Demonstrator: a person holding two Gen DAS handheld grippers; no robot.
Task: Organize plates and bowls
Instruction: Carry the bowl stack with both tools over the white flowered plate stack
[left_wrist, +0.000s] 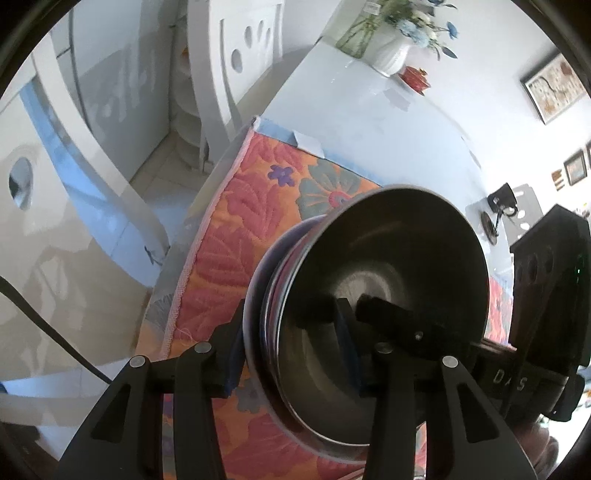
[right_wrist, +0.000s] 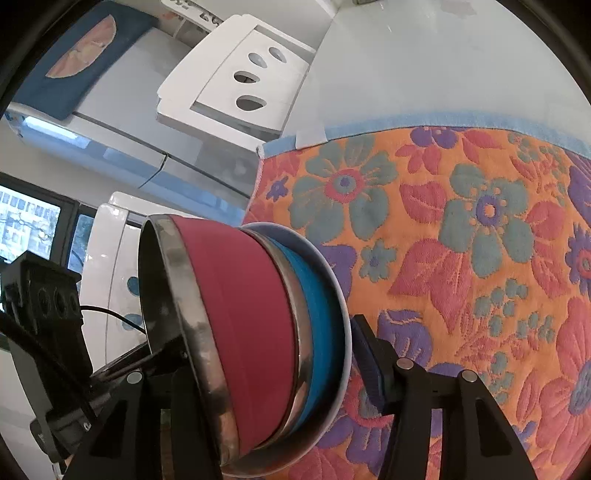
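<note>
Nearby, white chair flanks stacked bowls on floral cloth

Left claw clamps stacked bowls above floral cloth.

The left gripper stands with its jaws spread across the edge of the stacked bowls, one blue-padded finger outside the stack on the left, the other finger inside the top bowl's metal hollow; whether the pads press on the stack cannot be told. The right gripper meets the same stack from the opposite side, its jaws likewise spread: one finger lies just beside the white plate rim under the stack, the other is largely hidden behind the top bowl's rim. Its body appears in the left wrist view at the right of the stack, reaching into the bowl.
</note>
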